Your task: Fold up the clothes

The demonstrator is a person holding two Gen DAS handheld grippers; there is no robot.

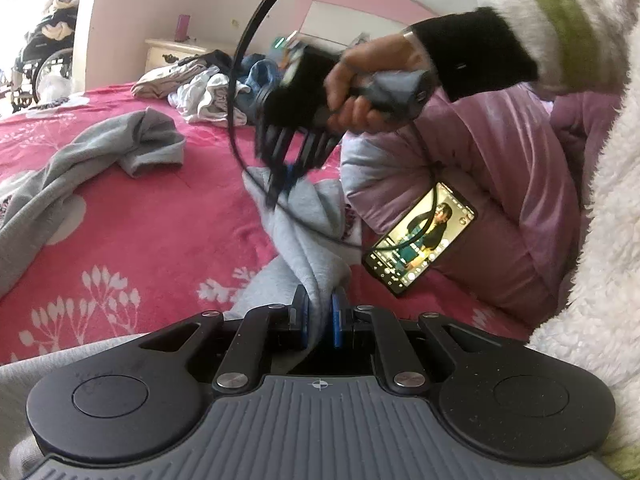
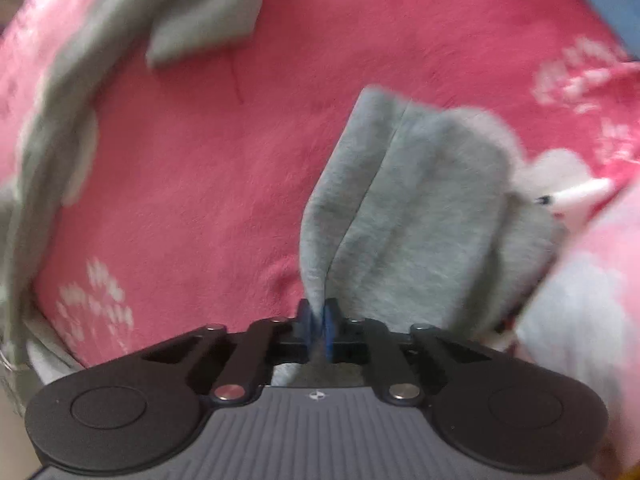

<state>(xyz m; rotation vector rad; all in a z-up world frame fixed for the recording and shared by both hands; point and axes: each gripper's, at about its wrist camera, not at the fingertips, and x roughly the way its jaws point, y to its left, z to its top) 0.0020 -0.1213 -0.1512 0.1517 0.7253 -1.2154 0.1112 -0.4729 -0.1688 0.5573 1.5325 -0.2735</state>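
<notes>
A grey sweatshirt (image 1: 308, 232) lies across a pink flowered bedspread (image 1: 168, 216). My left gripper (image 1: 319, 312) is shut on a fold of its grey cloth, pinched between the blue pads. The other end of that fold rises to my right gripper (image 1: 282, 184), held in a hand and blurred. In the right wrist view, my right gripper (image 2: 319, 318) is shut on a bunched grey fold (image 2: 408, 216) of the same garment above the bedspread (image 2: 200, 168). A sleeve (image 1: 132, 148) lies loose at the left.
A phone (image 1: 420, 240) with a lit screen leans on a pink quilt (image 1: 500, 184) at the right. A pile of other clothes (image 1: 212, 88) sits at the far side by a cream nightstand (image 1: 176, 50). A black cable (image 1: 240, 80) loops overhead.
</notes>
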